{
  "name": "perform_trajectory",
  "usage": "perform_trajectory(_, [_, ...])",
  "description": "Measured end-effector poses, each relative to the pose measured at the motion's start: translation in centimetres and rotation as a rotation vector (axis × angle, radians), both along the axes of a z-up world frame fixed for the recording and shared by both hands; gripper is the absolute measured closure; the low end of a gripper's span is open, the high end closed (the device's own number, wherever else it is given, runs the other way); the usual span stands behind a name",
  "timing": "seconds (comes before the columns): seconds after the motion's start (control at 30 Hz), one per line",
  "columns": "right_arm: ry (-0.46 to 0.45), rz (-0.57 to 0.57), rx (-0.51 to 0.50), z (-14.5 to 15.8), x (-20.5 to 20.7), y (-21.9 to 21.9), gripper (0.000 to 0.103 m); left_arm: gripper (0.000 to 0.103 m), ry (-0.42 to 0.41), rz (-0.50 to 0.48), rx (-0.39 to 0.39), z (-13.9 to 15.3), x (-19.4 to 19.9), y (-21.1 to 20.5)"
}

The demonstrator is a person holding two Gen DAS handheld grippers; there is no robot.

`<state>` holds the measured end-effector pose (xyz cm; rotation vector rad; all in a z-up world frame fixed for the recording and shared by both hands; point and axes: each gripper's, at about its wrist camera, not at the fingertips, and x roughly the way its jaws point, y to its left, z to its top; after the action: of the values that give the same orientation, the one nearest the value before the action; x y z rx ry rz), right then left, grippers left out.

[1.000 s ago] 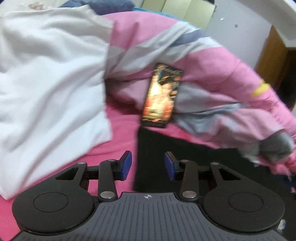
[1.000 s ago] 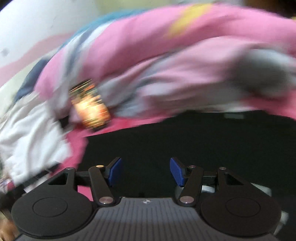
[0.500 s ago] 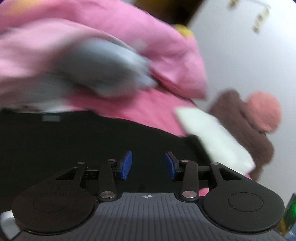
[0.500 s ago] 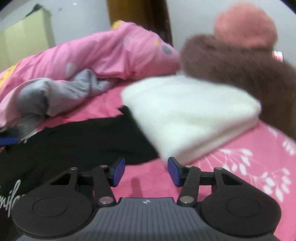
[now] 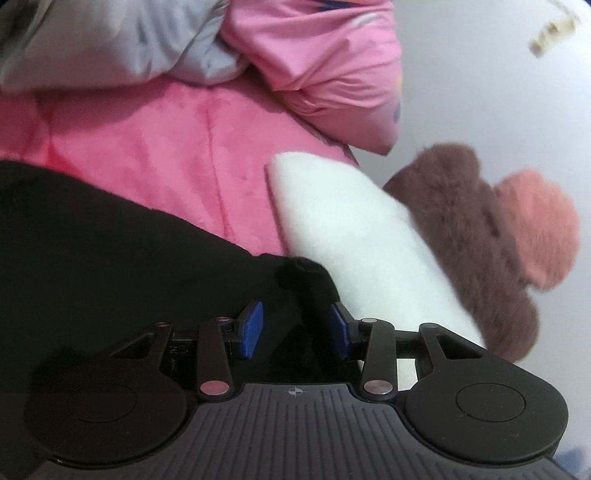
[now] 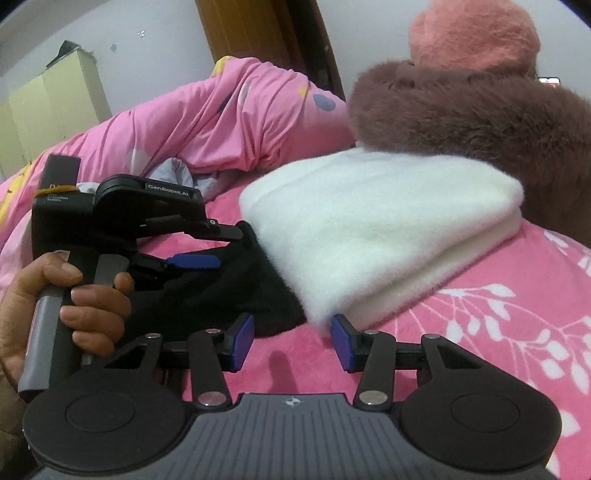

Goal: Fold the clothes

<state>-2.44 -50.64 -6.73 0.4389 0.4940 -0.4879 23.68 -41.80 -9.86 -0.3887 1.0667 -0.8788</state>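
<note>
**Both grippers at the black garment's corner, beside the white fleece**

Left wrist view: We see a pink bedspread (image 5: pixel 155 147) with a black garment (image 5: pixel 110 251) spread over its left and lower part. A folded white fleece (image 5: pixel 354 236) lies just right of the garment, touching its bunched corner, and a brown furry item (image 5: pixel 461 229) with a salmon fluffy piece (image 5: pixel 535 225) sits behind the fleece against the wall. A pink quilt (image 5: pixel 332 62) with a grey lining (image 5: pixel 118 40) is heaped at the top. No containers are in sight. The left gripper (image 5: pixel 295 328) has its 2 blue pads partly spread, with the garment's corner rising between them; we cannot tell whether the pads press on the cloth.

Right wrist view: The white fleece (image 6: pixel 380 229) fills the middle, the brown furry item (image 6: pixel 472 122) and salmon piece (image 6: pixel 472 33) behind it, the pink quilt (image 6: pixel 221 125) at left, a pale cabinet (image 6: pixel 55 110) far back. The black garment (image 6: pixel 229 295) reaches under the fleece's near edge. A hand (image 6: pixel 70 295) grips the left gripper (image 6: pixel 207 247), its fingers above and below the garment's edge. The right gripper (image 6: pixel 291 343) hovers over bare bedspread (image 6: pixel 498 332) just before the fleece's corner, pads partly spread, holding nothing.
</note>
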Motion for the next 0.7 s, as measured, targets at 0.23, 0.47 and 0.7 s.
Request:
perform_trajectory(0.23, [-0.068,-0.005,0.023,0.2,-1.2,0.2,0.061,0.064,0.039,0.03,-0.06,0.1,0.5,-0.5])
perform_trajectory(0.47, [-0.084,-0.023,0.034,-1.1,-1.1,0.1,0.061,0.072,0.021,0.082,-0.026,-0.2,0.7,-2.8])
perform_trajectory(0.7, [-0.114,-0.023,0.051,-1.8,-1.4,-0.3,0.061,0.103,-0.04,0.1,0.032,1.3,0.5,-2.4])
